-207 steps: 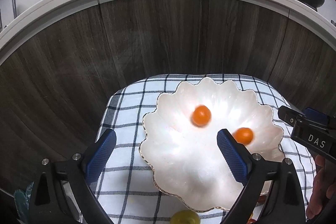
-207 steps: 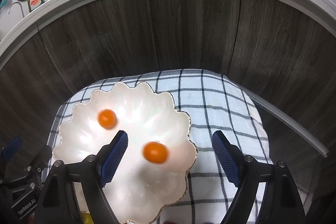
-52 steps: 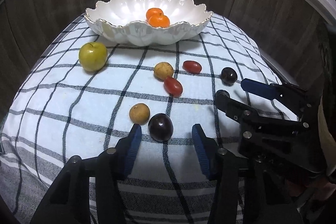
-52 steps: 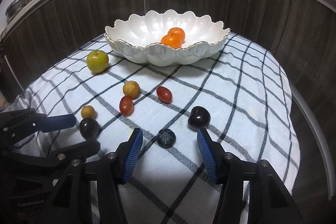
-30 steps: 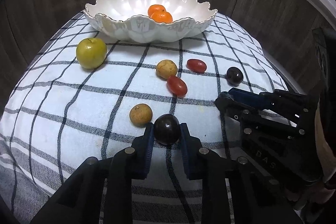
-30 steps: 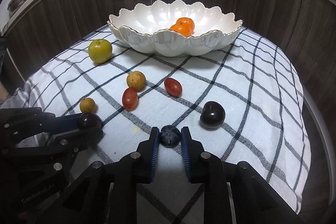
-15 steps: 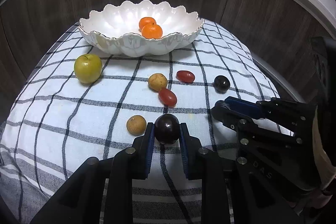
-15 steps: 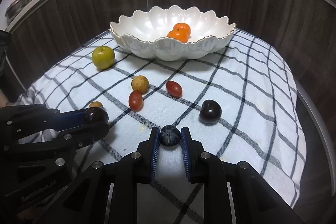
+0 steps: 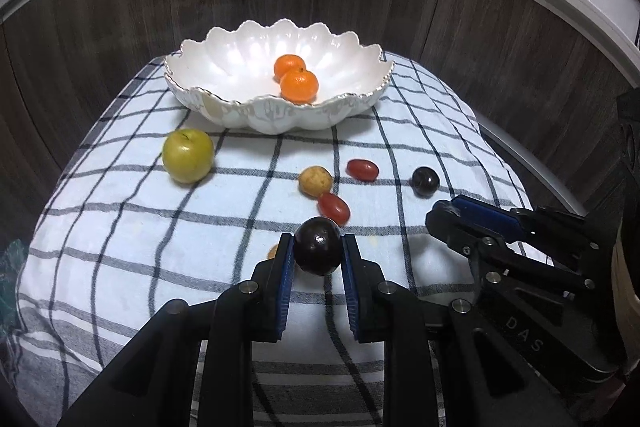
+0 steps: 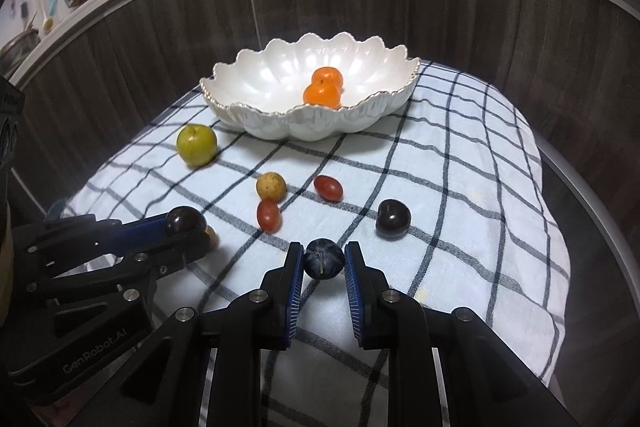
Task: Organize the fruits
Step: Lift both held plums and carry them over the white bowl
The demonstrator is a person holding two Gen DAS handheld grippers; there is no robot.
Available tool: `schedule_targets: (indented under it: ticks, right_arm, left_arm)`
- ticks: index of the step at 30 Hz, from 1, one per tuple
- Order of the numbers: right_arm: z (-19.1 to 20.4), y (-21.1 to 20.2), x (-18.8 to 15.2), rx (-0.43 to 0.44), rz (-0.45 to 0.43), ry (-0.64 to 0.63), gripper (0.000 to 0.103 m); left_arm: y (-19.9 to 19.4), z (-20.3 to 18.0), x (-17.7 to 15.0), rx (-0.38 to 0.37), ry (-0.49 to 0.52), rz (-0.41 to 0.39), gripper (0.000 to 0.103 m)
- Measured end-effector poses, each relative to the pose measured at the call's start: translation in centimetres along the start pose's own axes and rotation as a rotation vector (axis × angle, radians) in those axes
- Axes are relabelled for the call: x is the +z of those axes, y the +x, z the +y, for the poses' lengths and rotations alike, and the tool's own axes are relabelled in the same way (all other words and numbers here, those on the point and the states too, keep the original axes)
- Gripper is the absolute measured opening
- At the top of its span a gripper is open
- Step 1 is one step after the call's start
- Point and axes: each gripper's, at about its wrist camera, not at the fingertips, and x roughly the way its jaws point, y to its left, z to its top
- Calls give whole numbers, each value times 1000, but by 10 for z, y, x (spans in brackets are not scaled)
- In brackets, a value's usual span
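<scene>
At the far end of the checked cloth (image 9: 120, 227), toward the top of both views, sits the white scalloped bowl (image 9: 224, 67) with two oranges (image 9: 299, 86) already lying in it, touching each other. That is all that looks sorted so far.

Both grippers are loaded. The left gripper (image 9: 317, 257) pinches a dark plum (image 9: 318, 246) between its blue pads, low in the middle of its own view. The right gripper (image 10: 323, 263) pinches a small bluish-black fruit (image 10: 324, 259) the same way. Both fruits seem clear of the cloth, though I cannot be sure from here.

Left on the cloth between the grippers and the bowl: a green apple (image 10: 197, 145) just beside the bowl's near left side, a tan round fruit (image 10: 271, 186), two red grape tomatoes (image 10: 328, 187), and another dark plum (image 10: 393, 218) off to the right. A second tan fruit (image 10: 212, 237) peeks out behind the left gripper.

So I would say the job is in its early half: two in, two on their way, six waiting.
</scene>
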Motion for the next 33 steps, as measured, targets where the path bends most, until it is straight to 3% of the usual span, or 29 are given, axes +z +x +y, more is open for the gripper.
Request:
schedule_targets:
  ticks: [18, 33]
  right_arm:
    - [34, -20, 35, -69, -43, 13, 22]
    - [49, -12, 68, -131, -61, 59, 22]
  left_arm:
    - [-18, 31, 31, -9, 6, -41, 24]
    - [-22, 60, 62, -18, 58, -65, 24]
